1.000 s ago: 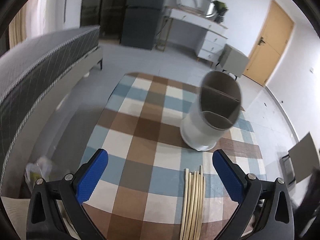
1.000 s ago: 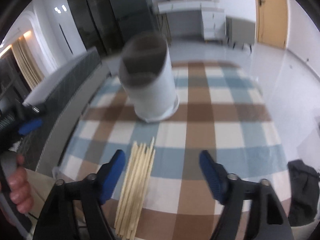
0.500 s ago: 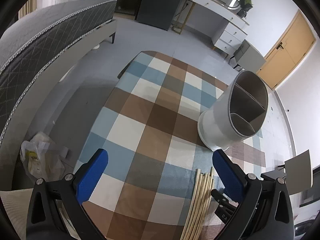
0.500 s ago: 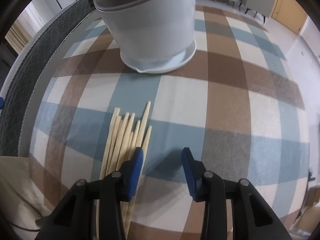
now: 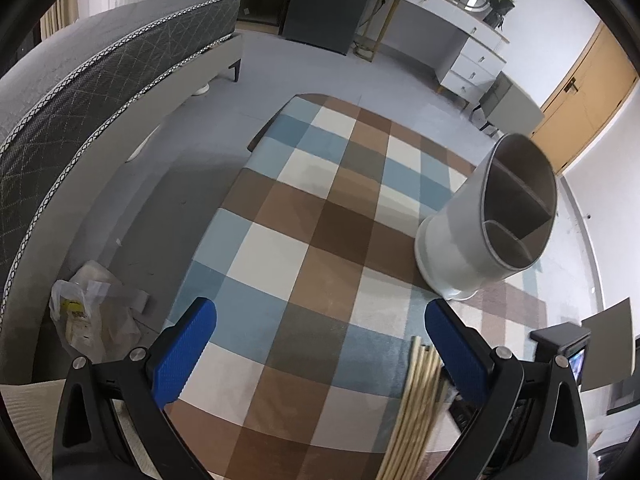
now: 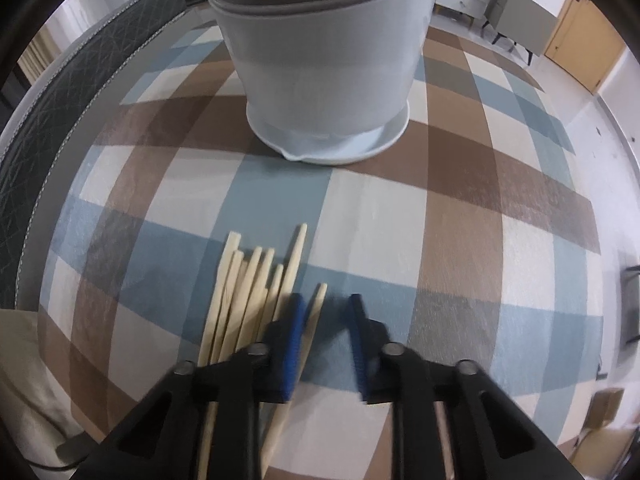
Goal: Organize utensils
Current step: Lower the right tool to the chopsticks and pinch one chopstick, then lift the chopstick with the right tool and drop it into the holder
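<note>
A bundle of wooden chopsticks lies on the checked tablecloth; it also shows in the left wrist view. A white divided utensil holder stands behind them, seen with its grey compartments in the left wrist view. My right gripper is low over the cloth, half closed, with one chopstick lying between its jaws, separate from the bundle. My left gripper is open and empty, held above the table left of the chopsticks.
A grey bed runs along the left of the table. A plastic bag lies on the floor beside it. A white desk with drawers and a wooden door stand at the back.
My right gripper has dropped to the chopsticks and narrowed its jaws around one stick. My left gripper has swung left, so the holder sits further right in its view.
</note>
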